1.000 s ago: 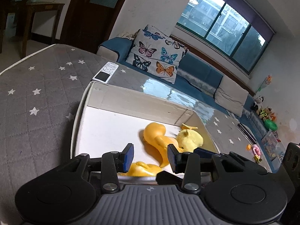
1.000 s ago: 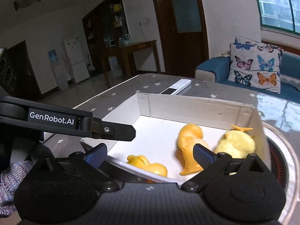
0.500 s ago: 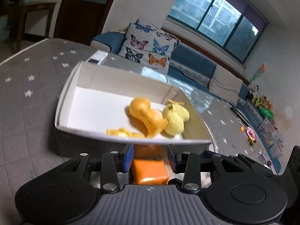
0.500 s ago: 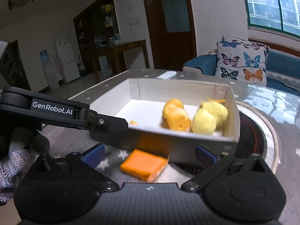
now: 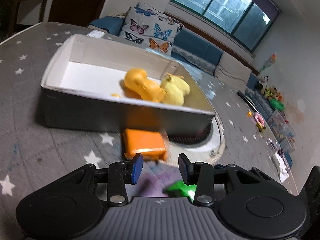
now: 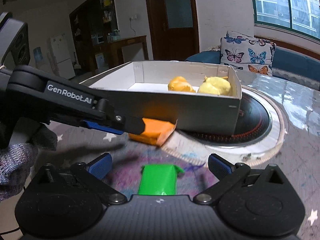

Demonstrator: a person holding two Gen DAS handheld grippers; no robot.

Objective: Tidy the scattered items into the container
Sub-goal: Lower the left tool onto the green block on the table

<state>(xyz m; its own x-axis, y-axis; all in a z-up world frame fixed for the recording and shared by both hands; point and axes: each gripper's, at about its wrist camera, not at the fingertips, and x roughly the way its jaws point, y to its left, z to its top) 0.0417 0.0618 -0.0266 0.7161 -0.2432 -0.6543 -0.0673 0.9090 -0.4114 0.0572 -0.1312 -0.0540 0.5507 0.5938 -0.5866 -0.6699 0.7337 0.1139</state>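
We've pulled both grippers back from the box; left gripper half-apart, orange packet at 12 o'clock; right gripper wide apart over green packet. Pickups next.

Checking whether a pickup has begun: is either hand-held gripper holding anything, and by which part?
Nothing is held. The left hand-held gripper is open near the orange packet; the right hand-held gripper is open around the green packet.
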